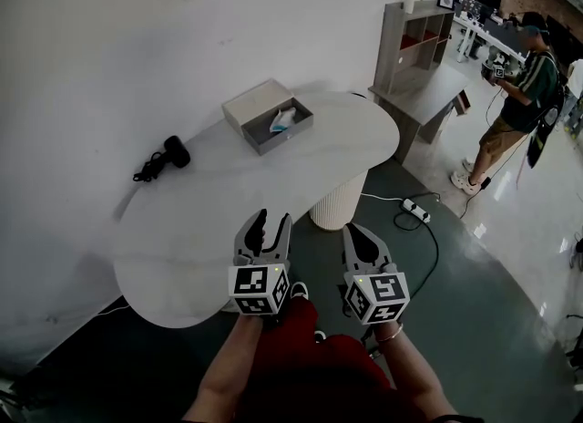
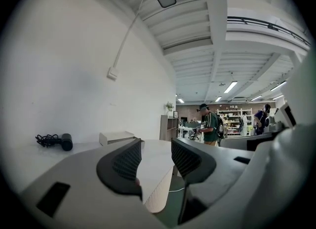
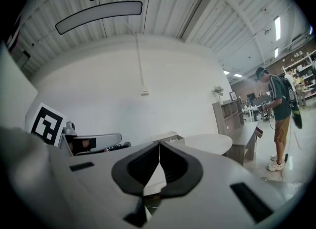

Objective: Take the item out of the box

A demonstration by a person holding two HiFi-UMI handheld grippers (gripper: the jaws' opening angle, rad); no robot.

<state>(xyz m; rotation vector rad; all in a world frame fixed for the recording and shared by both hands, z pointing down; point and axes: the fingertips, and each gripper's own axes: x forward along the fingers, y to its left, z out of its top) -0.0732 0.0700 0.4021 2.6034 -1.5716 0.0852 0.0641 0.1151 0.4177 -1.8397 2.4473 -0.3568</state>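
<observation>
Holding both grippers at the near edge of the table, we had not yet reached the box.
Our left gripper (image 1: pixel 271 221) hovered over the near edge of the oval white table (image 1: pixel 200 248) with its jaws well apart and nothing between them. Our right gripper (image 1: pixel 357 234), just beside it and off the table's edge above the floor, had its jaws closed tip to tip on nothing. The open grey box (image 1: pixel 273 143) sat at the far side of the table, well apart from both grippers, and the item, a blue-and-white packet (image 1: pixel 283 120), lay inside it. A black handheld device (image 1: pixel 168 155) with a tangled cord lay on the table left of the box. Beyond, a person (image 1: pixel 524 93) stood near a grey shelf unit (image 1: pixel 410 38), and a power strip (image 1: pixel 416 211) lay on the floor.
</observation>
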